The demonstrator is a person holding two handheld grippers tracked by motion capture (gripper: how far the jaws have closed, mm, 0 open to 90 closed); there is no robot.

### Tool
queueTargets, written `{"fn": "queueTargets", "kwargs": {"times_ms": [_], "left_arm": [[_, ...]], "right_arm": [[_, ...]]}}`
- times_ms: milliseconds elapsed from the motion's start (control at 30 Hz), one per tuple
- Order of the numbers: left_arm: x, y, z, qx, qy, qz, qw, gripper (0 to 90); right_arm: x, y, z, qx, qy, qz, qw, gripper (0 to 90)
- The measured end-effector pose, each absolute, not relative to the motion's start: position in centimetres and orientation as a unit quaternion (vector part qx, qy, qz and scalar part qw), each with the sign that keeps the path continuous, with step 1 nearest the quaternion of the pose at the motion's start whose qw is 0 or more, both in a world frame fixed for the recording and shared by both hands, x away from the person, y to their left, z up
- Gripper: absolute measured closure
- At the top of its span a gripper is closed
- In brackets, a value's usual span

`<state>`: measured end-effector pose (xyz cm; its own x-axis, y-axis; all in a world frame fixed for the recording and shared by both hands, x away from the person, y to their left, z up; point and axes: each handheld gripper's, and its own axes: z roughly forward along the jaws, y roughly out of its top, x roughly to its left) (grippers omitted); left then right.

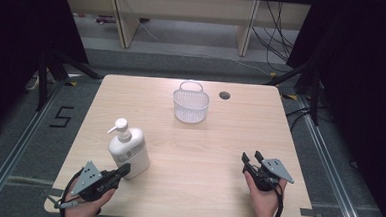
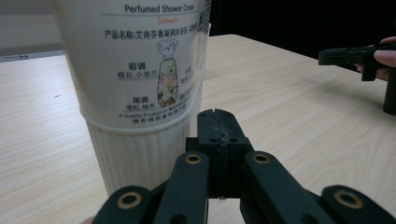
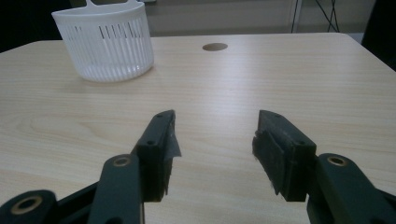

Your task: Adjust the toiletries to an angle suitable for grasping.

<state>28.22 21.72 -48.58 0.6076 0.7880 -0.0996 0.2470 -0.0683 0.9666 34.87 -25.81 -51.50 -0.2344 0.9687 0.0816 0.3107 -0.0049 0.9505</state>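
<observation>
Both tongs were black, each topped by a grey three-cornered plate with small dark holes. Left tongs (image 1: 124,170): linked black arms with brass-coloured rivets at the pivots, two flat black pads, small screw holes near the tips. Right tongs (image 1: 251,156): same brass rivets, thick black pads with worn, frayed edges. A black cable trailed from each. Bare forearms, no sleeves seen.

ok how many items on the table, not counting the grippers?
2. A white pump bottle stands near the front left, by the left gripper. A white slotted basket sits toward the far edge. Nothing looks hidden.
</observation>
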Motion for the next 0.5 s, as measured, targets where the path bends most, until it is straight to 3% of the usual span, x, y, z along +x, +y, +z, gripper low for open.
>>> {"fn": "queueTargets", "kwargs": {"times_ms": [500], "left_arm": [[29.5,22.7,-49.1,0.690,0.396,0.253,0.550,89.3]], "right_arm": [[34.7,-25.7,-51.3,0.533,0.618,0.479,0.323,47.6]]}}
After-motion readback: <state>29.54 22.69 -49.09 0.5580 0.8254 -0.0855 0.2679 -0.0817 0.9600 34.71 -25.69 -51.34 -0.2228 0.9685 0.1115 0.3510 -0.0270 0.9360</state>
